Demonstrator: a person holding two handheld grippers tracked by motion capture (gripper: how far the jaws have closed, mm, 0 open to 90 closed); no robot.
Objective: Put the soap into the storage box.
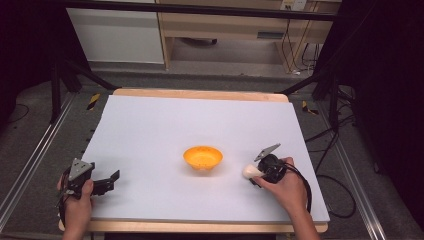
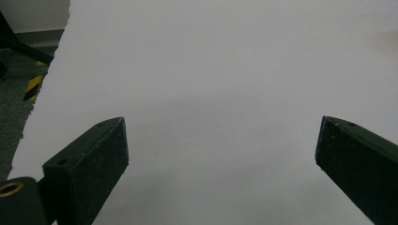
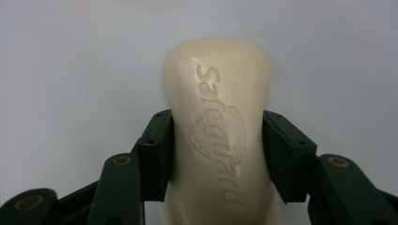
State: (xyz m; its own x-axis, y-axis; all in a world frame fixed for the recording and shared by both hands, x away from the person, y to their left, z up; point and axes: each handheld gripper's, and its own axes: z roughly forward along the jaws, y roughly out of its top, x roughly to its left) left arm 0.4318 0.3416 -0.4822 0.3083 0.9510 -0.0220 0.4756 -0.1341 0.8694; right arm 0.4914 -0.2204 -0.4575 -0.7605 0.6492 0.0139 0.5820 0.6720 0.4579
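The soap bar [image 3: 219, 136] is sitting pinched by its sides in the right gripper [image 3: 218, 154], probably heading for the orange bowl [image 1: 202, 157] just ahead; the left gripper [image 2: 220, 159] is idling wide open, holding nothing.

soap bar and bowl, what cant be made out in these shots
- Soap bar: in the right gripper view its near end is cut off by the bottom edge, its sides covered by the jaws.
- Orange bowl: in the high view, too small to tell whether the specks inside are holes.
- Right gripper: its jaws are too small there to make out.
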